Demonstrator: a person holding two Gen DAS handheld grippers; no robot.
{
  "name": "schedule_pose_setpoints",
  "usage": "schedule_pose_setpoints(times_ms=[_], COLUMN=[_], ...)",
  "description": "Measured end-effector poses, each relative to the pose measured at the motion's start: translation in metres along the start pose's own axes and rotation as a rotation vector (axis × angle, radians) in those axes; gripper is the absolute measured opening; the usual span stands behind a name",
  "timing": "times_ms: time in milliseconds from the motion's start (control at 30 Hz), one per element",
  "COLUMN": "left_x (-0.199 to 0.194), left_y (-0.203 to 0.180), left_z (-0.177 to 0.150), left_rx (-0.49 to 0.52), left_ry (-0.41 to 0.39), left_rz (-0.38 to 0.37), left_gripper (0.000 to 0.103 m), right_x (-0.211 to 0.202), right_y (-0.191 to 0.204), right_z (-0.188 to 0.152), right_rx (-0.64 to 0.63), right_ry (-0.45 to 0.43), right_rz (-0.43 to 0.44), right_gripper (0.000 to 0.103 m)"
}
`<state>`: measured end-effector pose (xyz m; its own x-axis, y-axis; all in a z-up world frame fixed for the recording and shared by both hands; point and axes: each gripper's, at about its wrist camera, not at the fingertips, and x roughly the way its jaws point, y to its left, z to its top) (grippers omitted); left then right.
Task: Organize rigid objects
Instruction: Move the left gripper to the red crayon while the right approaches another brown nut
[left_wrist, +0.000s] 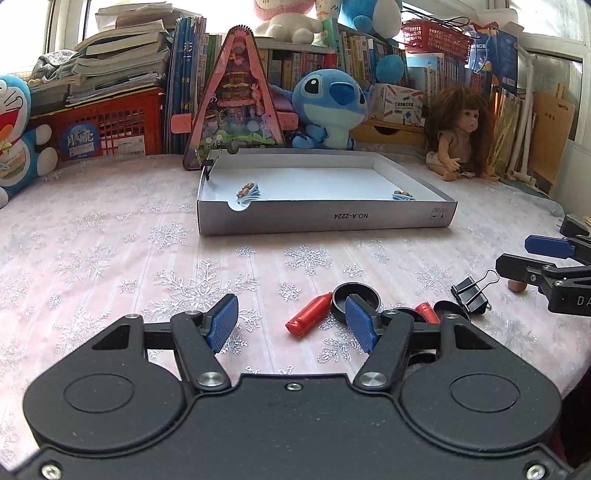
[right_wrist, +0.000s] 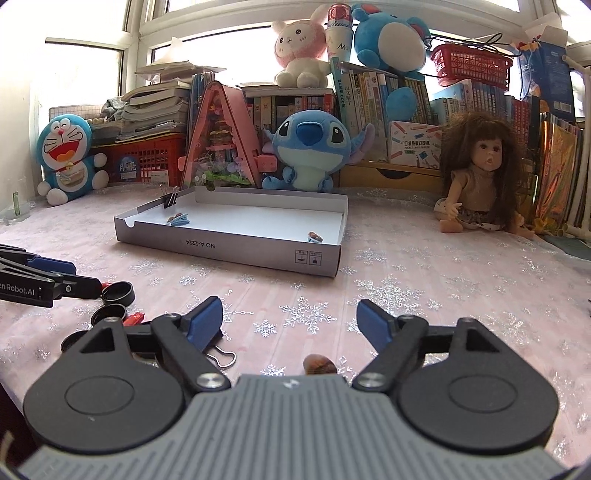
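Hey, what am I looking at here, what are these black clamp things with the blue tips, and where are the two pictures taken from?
These are two hand-held grippers that a person squeezes, each carrying a camera looking forward along its fingers. One picture comes from the left gripper, the other from the right gripper. Both are open and hold nothing.

On the snowflake tablecloth lies a shallow grey box with two small blue hair clips inside and a binder clip on its rim. Nearer the left gripper lie a red tube-shaped piece, round black caps and a black binder clip. A small brown object sits beneath the right gripper. Toys and books line the back.
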<state>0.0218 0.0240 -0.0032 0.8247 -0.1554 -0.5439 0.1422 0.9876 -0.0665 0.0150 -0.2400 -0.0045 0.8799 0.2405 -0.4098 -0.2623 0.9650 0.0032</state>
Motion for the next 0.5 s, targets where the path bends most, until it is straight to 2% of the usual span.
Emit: schedule_pose_setpoints(times_ms=[100,200,233,500], left_x=[0.002,0.003,0.004,0.002], left_y=[-0.001,0.0,0.001,0.014], left_z=[-0.003,-0.002,-0.002,-0.004], left_rx=[-0.01,-0.015,-0.006,0.011], left_ry=[0.001,0.004,0.009,0.009], left_rz=[0.004,0.002,0.01,0.078], left_gripper=[0.055,0.038,0.036,0.037], right_x=[-0.004,-0.005,-0.005,-0.005], right_y=[-0.001,-0.003,-0.004,-0.007], right_z=[-0.005,-0.008,-0.009,-0.018], right_rx=[0.004,0.018,0.021,0.037], right_ry=[-0.016,-0.011,-0.008,0.017], right_rz=[-0.011,-0.015,-0.019,-0.035], right_gripper=[0.087,0.087,0.087,0.087])
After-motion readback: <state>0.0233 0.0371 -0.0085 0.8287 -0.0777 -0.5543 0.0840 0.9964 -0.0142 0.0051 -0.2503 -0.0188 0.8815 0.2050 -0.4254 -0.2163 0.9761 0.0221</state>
